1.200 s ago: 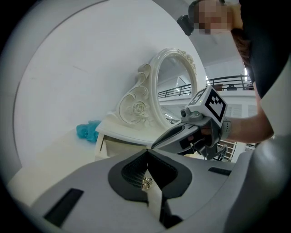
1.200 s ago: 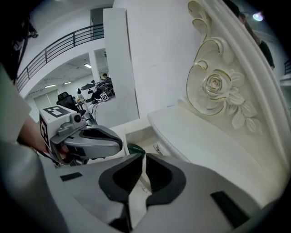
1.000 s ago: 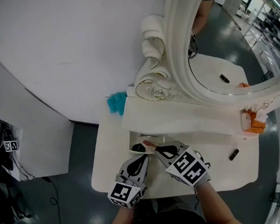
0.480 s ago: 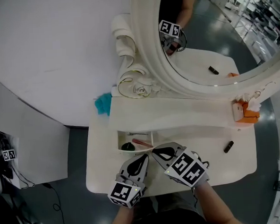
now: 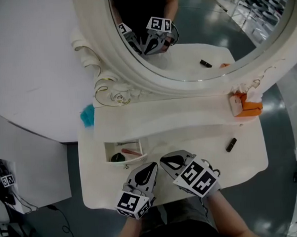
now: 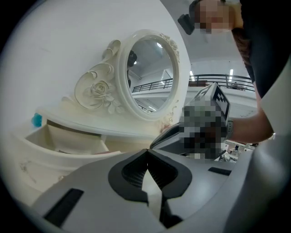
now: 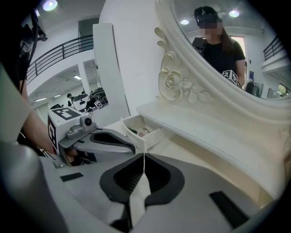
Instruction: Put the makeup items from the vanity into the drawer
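The left gripper (image 5: 150, 166) and right gripper (image 5: 164, 160), both clenched on nothing, have drawn back from the open cream drawer (image 5: 125, 163), now at their ten o'clock.

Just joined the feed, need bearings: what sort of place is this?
Probably a staged set inside a large hall: an ornate white vanity with carved mirror and open drawer, and a mezzanine railing beyond.

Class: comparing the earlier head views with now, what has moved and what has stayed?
The left gripper and right gripper have drawn away from the open drawer, rightward along the tabletop, both shut and empty. The drawer stays open with its items inside; the black tube lies where it was.
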The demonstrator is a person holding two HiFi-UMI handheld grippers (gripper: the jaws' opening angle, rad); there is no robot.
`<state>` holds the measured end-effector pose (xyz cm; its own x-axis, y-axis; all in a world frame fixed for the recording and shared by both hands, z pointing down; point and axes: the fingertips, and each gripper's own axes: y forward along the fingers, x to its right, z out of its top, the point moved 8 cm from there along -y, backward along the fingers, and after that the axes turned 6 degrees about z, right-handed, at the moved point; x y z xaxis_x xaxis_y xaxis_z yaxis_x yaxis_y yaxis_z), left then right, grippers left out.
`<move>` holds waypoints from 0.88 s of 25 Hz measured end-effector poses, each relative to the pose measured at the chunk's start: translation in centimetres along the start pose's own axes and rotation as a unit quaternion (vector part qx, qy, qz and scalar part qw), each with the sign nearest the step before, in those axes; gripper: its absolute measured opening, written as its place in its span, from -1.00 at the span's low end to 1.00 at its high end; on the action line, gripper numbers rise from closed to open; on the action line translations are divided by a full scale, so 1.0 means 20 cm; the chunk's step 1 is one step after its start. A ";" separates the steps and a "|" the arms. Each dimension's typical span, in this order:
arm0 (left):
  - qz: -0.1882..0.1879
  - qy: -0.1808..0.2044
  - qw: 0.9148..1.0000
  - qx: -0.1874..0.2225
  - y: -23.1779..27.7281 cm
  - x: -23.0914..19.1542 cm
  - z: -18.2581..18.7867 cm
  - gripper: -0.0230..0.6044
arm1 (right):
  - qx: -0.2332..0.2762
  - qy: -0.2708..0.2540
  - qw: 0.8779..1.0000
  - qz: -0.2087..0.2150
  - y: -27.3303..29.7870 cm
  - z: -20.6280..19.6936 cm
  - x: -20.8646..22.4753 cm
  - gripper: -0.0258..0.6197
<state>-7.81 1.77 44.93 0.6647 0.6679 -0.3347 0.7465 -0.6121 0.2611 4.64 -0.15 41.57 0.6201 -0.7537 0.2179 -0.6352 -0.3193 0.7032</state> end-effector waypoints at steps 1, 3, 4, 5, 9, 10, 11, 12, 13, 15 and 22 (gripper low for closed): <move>-0.009 0.002 1.000 -0.004 0.02 0.03 0.00 -0.88 | 0.000 0.007 1.000 -0.005 -0.02 -0.03 0.01 -0.84; -0.026 0.004 1.000 -0.011 0.06 0.08 -0.01 -0.88 | 0.001 0.022 1.000 -0.015 -0.07 -0.08 0.03 -0.84; -0.033 0.005 0.999 -0.014 0.09 0.10 -0.02 -0.88 | 0.002 0.028 0.999 -0.020 -0.10 -0.11 0.04 -0.84; -0.040 0.005 0.999 -0.016 0.11 0.13 -0.02 -0.88 | 0.003 0.034 0.999 -0.025 -0.12 -0.14 0.05 -0.84; -0.065 0.007 0.998 -0.023 0.20 0.23 -0.05 -0.88 | 0.010 0.057 0.997 -0.044 -0.22 -0.25 0.09 -0.84; -0.071 0.008 0.997 -0.025 0.23 0.26 -0.05 -0.88 | 0.012 0.064 0.997 -0.048 -0.24 -0.28 0.10 -0.84; -0.077 0.009 0.997 -0.026 0.25 0.29 -0.06 -0.88 | 0.015 0.071 0.996 -0.053 -0.27 -0.31 0.12 -0.84; -0.083 0.010 0.996 -0.028 0.27 0.32 -0.06 -0.88 | 0.018 0.079 0.995 -0.059 -0.30 -0.34 0.13 -0.84; -0.088 0.012 0.996 -0.030 0.29 0.34 -0.07 -0.88 | 0.021 0.089 0.993 -0.069 -0.33 -0.38 0.15 -0.83; -0.098 0.014 0.995 -0.034 0.34 0.40 -0.08 -0.88 | 0.025 0.113 0.988 -0.105 -0.39 -0.45 0.20 -0.83; -0.120 0.019 0.992 -0.041 0.46 0.53 -0.11 -0.88 | 0.046 0.227 0.947 -0.221 -0.64 -0.77 0.42 -0.57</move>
<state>6.16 4.14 45.75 0.4666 0.8070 -0.3619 0.8825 -0.3974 0.2515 25.04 6.40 44.80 0.9560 -0.2155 0.1991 -0.2910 -0.6114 0.7359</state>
